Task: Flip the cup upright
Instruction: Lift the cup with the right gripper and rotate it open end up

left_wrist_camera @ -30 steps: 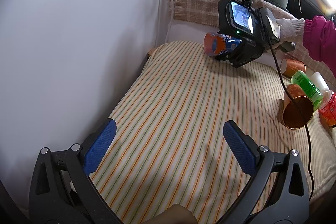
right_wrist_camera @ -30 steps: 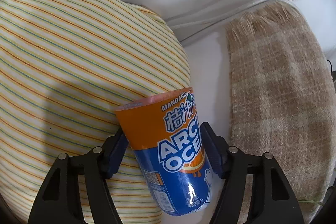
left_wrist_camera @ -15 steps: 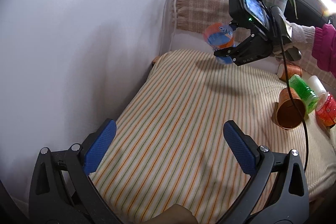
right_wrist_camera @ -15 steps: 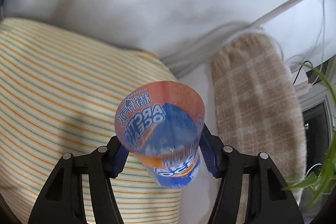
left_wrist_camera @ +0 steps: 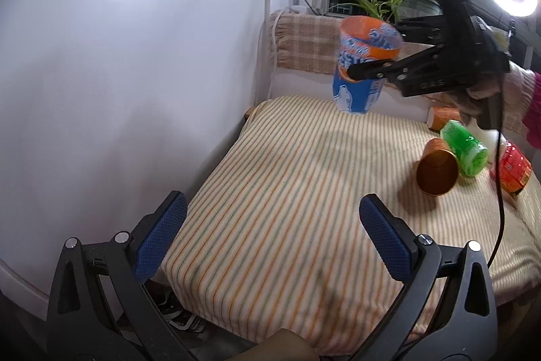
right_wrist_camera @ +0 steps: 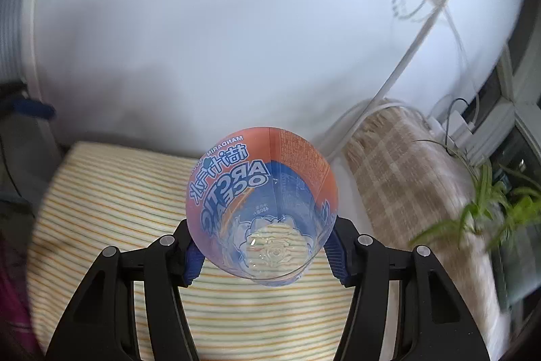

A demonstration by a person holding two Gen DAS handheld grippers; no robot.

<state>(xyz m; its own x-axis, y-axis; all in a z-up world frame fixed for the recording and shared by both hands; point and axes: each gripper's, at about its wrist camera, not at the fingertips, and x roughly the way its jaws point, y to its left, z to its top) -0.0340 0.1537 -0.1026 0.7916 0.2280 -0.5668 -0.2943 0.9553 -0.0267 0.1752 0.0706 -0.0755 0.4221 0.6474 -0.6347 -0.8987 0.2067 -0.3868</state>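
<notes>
Nearest, the left gripper (left_wrist_camera: 270,225) hangs over the striped tablecloth (left_wrist_camera: 287,192) with its blue pads spread apart, gripping nothing. Beyond it, the right gripper (right_wrist_camera: 263,246) has swung the Arctic Ocean cup (left_wrist_camera: 363,66) from lying on its side a second ago to mouth-up, lifted clear above the cloth's far end. Its jaws are clamped on the cup's sides. The cup is clear plastic, orange at the rim and blue below, with a see-through base.

The cup (left_wrist_camera: 363,70) is held in the air above the far edge of the striped cloth (left_wrist_camera: 287,192), seemingly mouth-up. Further cups (left_wrist_camera: 436,170) are laid at the right.
</notes>
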